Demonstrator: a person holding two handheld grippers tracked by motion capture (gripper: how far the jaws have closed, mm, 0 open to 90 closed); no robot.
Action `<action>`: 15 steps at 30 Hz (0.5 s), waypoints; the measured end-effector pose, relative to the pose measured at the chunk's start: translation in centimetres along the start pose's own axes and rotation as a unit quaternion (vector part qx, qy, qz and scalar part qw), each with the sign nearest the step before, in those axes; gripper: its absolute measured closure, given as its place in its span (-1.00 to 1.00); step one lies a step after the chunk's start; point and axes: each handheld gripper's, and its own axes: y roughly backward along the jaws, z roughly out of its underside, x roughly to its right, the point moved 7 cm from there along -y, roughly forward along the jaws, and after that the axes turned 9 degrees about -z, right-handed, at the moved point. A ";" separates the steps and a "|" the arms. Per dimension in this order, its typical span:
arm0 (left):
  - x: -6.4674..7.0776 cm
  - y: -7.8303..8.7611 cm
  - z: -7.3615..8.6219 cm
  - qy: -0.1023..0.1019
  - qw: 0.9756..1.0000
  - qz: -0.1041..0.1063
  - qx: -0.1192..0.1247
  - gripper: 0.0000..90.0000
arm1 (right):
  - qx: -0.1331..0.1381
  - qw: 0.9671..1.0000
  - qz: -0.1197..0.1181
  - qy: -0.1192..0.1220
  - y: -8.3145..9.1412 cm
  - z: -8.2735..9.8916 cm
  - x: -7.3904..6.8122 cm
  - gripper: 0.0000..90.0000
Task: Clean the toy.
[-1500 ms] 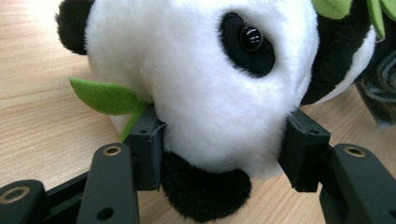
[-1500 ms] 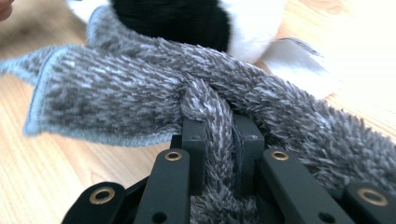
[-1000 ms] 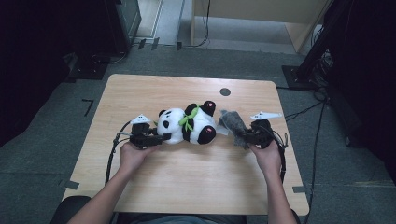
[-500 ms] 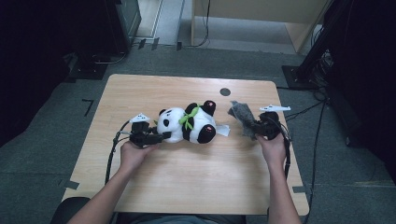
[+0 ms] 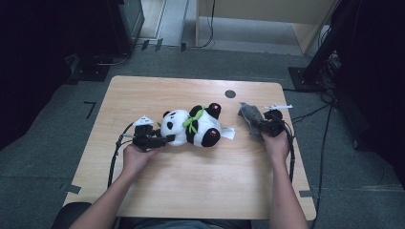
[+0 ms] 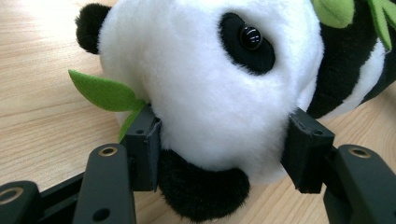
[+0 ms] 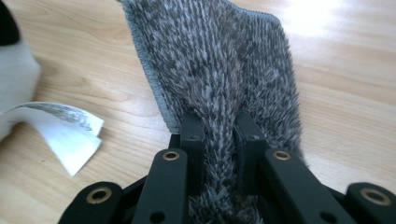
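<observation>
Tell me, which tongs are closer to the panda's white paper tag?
Right. The right tongs, pinching the grey furry cloth, sit just beyond the tag; the left tongs grip the panda at its head, the far end.

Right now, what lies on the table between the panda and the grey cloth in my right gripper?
In the right gripper view, the panda's white tag lies between the plush panda and the grey cloth; bare table separates tag and cloth.
</observation>
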 end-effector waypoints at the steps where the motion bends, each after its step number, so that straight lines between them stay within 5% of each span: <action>1: 0.0 0.0 0.0 -0.001 1.000 0.000 0.000 -0.11 | -0.006 1.000 0.001 0.000 -0.5 0.2 0.1 0.72; 7: 0.0 0.0 0.0 -0.004 1.000 -0.001 -0.001 -0.12 | -0.017 1.000 0.012 0.010 -1.2 0.4 0.2 0.66; 15: 0.0 0.0 0.0 -0.005 1.000 -0.001 -0.001 -0.13 | -0.006 1.000 -0.013 -0.012 -0.9 0.4 0.2 0.30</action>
